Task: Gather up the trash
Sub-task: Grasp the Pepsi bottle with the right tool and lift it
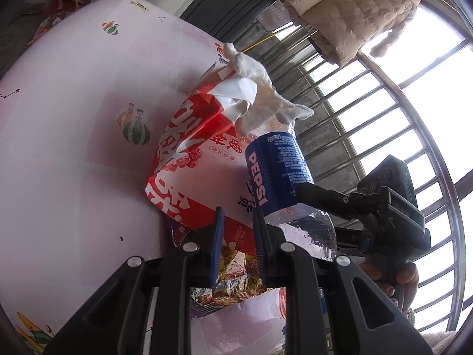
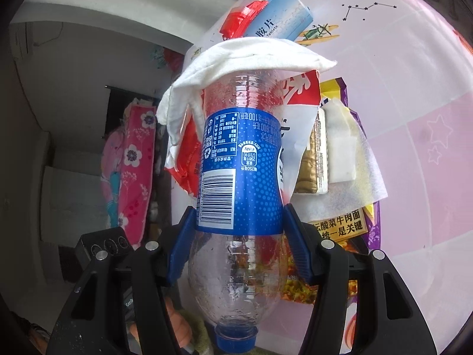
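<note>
My right gripper (image 2: 239, 222) is shut on an empty Pepsi bottle (image 2: 239, 174) with a blue label, cap toward the camera. A white crumpled tissue (image 2: 236, 59) drapes over the bottle's far end. In the left wrist view the bottle (image 1: 278, 171) is held up by the right gripper (image 1: 298, 195) beside a red and white snack bag (image 1: 189, 153), with the tissue (image 1: 260, 88) on top. My left gripper (image 1: 236, 236) is open, its jaws around the lower edge of the snack bag, next to the bottle.
A pink patterned tablecloth (image 1: 74, 118) covers the table. A purple noodle wrapper (image 2: 348, 224), a gold packet (image 2: 310, 159), a white wipe (image 2: 363, 171) and a blue tablet box (image 2: 283, 17) lie on it. Window bars (image 1: 384, 124) and a beige jacket (image 1: 354, 9) are behind.
</note>
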A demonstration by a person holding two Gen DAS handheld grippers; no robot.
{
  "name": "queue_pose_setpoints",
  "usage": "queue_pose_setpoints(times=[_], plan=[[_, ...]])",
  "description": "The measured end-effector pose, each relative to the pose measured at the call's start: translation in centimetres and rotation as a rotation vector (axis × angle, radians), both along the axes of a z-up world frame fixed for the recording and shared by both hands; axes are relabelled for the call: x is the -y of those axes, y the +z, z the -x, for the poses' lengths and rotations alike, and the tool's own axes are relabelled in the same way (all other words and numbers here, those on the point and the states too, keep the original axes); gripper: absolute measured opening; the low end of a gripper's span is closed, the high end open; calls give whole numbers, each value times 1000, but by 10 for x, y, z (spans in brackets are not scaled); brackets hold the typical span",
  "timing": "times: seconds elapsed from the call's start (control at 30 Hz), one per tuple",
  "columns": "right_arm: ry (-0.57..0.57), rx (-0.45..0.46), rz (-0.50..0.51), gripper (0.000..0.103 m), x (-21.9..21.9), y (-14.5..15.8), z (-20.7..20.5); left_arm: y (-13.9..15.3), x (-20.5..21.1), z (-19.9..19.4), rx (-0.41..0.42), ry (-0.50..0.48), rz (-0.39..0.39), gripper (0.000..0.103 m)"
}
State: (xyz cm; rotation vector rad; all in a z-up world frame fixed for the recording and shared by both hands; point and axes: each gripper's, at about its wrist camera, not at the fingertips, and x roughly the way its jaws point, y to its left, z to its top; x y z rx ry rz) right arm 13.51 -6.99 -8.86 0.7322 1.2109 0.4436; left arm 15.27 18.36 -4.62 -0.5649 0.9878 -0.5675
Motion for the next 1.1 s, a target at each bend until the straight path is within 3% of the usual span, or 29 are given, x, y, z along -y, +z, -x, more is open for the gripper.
queue_pose_setpoints(times=[0.37, 0.7, 0.97, 1.1], plan=[[58, 22, 43, 56, 13, 8, 11, -9, 4, 9, -21, 2, -56, 18], [76, 74, 141, 56, 27, 9, 23, -20, -8, 19, -58, 37, -35, 18], [12, 111, 93, 56, 39, 5, 17, 15, 4, 17, 86, 50, -21, 18], [-35, 144, 51, 56, 47, 7, 10, 36, 24, 4, 166, 27, -66, 20]])
